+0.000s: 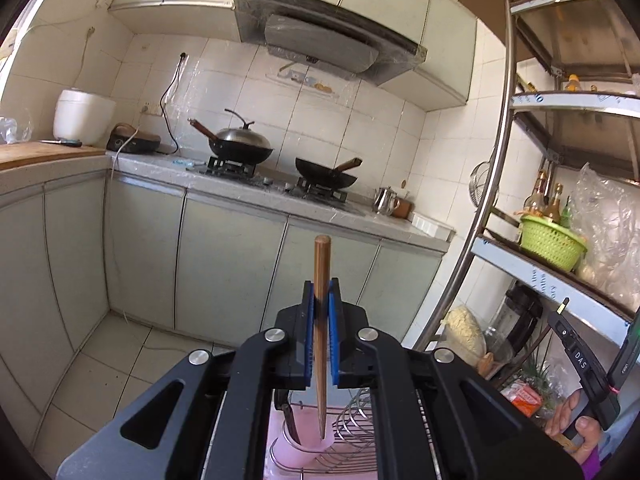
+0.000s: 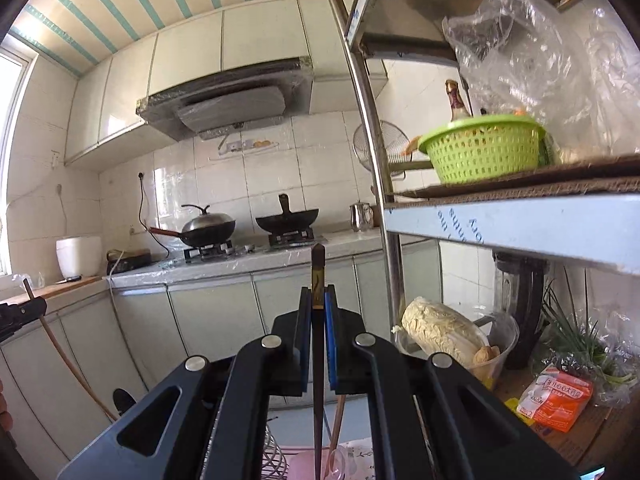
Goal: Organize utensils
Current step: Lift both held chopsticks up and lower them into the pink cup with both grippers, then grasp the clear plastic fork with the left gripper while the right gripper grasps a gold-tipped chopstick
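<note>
My left gripper [image 1: 321, 292] is shut on a brown wooden chopstick [image 1: 322, 260] that stands nearly upright between the blue pads. Its lower tip hangs just above a pink cup [image 1: 308, 446], beside a wire dish rack [image 1: 354, 432]. My right gripper [image 2: 319, 296] is shut on a dark chopstick [image 2: 319, 264] with a gold band, also upright. More chopsticks [image 2: 338, 420] lean in the pink cup [image 2: 304, 466] below it. In the left wrist view a hand [image 1: 576, 434] holds the right gripper [image 1: 561, 314] at the right edge. The left gripper [image 2: 22, 310] shows at the right wrist view's left edge.
A metal shelf rack [image 1: 484, 216] stands close on the right, with a green basket [image 2: 484, 148], plastic bags, bottles, a cabbage [image 2: 440, 332] and a blender. Across the floor is a counter [image 1: 240, 192] with two woks [image 1: 240, 146] on the stove, a rice cooker [image 1: 82, 116] and a kettle.
</note>
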Tool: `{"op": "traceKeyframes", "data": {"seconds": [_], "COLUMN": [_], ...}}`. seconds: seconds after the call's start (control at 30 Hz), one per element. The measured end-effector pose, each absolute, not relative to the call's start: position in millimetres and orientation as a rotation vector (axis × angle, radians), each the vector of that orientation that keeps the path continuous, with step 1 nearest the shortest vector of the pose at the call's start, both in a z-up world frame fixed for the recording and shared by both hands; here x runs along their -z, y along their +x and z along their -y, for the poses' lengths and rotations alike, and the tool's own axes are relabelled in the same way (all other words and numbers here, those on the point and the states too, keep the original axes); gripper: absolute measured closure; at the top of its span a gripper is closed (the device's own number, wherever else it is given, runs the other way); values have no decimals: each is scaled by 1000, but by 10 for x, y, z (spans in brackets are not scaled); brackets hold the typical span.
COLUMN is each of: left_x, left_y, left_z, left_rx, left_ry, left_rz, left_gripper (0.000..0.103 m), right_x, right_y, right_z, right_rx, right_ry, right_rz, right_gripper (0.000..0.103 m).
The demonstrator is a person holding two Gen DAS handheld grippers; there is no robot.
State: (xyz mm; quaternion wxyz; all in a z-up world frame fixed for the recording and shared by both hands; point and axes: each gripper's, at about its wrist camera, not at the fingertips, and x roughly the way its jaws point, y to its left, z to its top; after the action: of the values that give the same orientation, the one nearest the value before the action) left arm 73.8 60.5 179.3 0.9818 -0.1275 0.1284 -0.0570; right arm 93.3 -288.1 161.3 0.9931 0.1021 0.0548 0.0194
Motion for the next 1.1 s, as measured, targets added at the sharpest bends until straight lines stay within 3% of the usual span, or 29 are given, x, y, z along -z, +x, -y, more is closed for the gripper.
{"op": "traceKeyframes", "data": {"seconds": [0.53,0.93,0.97,1.07,1.1], "left_x": [-910,-768,-789,-795,-775], "left_y": [1251,1383,1378,1385,1390], "left_z": [-477,-568,-579,-595,-603], "left_rx": [92,77,77,66,65], "left_ry": [-191,-245,-247,-268,-278], "left_rz": [-525,-539,-529,-527,-536], "left_gripper": [97,97,95,72,69], "right_x": [-868,-957,-973,-935,-912], "right_y": [1384,1407,1423,1466,1473], "right_z": [2931,2992,2998,2981,2974], "right_rx": [-32,-44,-48,-50,-53], "right_ry": [216,221,219,201,199], "right_rz": [-393,-380,-386,-422,-429], "right_gripper": [96,96,96,96,96]}}
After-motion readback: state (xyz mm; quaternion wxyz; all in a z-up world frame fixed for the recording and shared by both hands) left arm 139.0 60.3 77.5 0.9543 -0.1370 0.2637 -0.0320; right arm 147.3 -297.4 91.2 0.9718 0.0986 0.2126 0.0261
